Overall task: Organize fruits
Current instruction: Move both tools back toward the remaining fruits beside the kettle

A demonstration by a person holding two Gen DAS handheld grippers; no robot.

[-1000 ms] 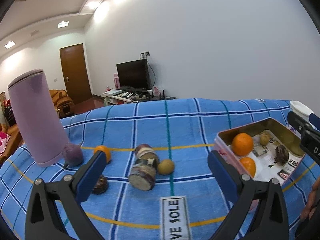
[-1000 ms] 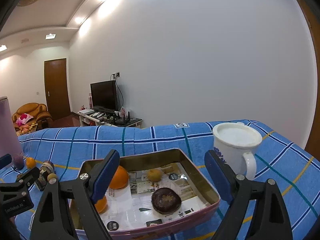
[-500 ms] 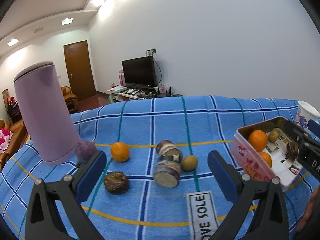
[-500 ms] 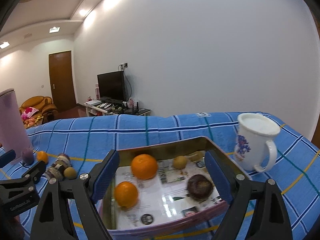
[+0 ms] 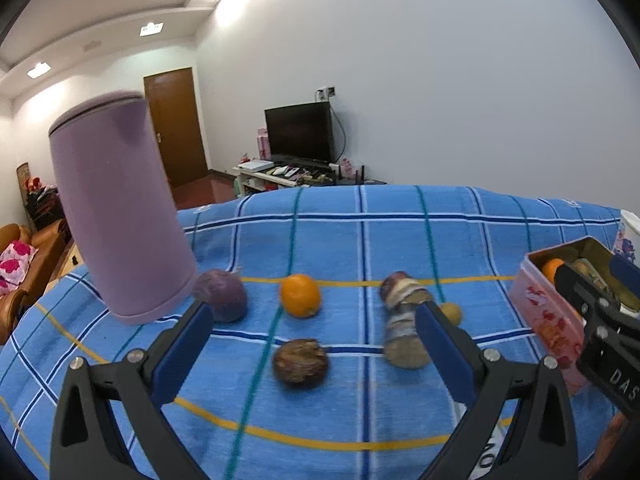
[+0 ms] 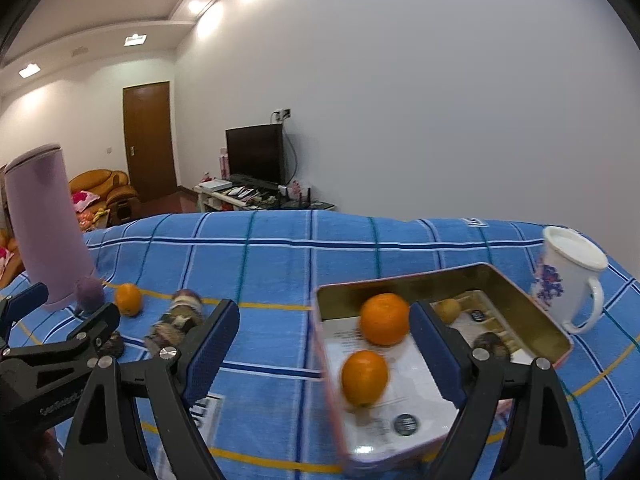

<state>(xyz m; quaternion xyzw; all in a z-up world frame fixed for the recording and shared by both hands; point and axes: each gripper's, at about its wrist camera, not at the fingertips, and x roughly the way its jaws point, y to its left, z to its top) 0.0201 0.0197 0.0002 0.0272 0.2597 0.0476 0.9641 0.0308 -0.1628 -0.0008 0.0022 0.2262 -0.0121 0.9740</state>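
Between the blue pads of the left gripper, wide apart and with nothing held: dark brown wrinkled round fruit, lying straight ahead and a little below, nearest of the loose fruits. Further back, round orange fruit and dull purple round fruit, the purple one touching or just beside the tall lilac cylinder flask. On the right side of the pads, mottled brown-and-purple oblong piece, long axis pointing away from the tongs, with small yellowish round fruit just beside it.

Right gripper, also wide apart and empty, hanging over the near left corner of the open pink metal tin, already with fruit inside.

Left hand clearly nearer to the loose fruits. Open blue checked cloth around the brown fruit, free room on all sides. Flask close only to the purple fruit.
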